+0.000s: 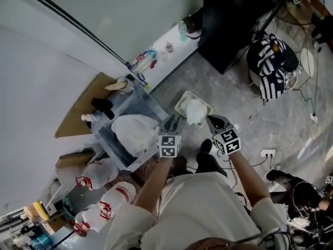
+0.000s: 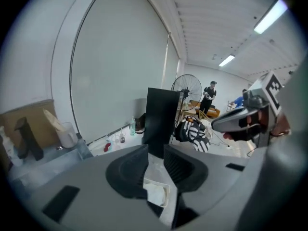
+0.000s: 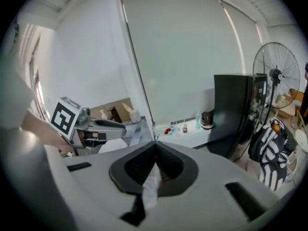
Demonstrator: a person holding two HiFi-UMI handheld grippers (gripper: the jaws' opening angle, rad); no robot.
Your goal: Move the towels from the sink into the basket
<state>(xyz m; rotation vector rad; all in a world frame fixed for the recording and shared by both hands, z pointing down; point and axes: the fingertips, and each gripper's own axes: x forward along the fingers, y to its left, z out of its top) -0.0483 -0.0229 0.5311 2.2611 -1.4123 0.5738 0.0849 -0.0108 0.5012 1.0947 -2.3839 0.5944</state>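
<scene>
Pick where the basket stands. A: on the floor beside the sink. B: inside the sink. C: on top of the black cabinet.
A: the head view shows the basket, with a white towel in it, standing on the floor beside the sink.

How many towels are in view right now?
2. One towel is heaped in the sink; a second towel lies in the basket. Others may be hidden underneath.
</scene>
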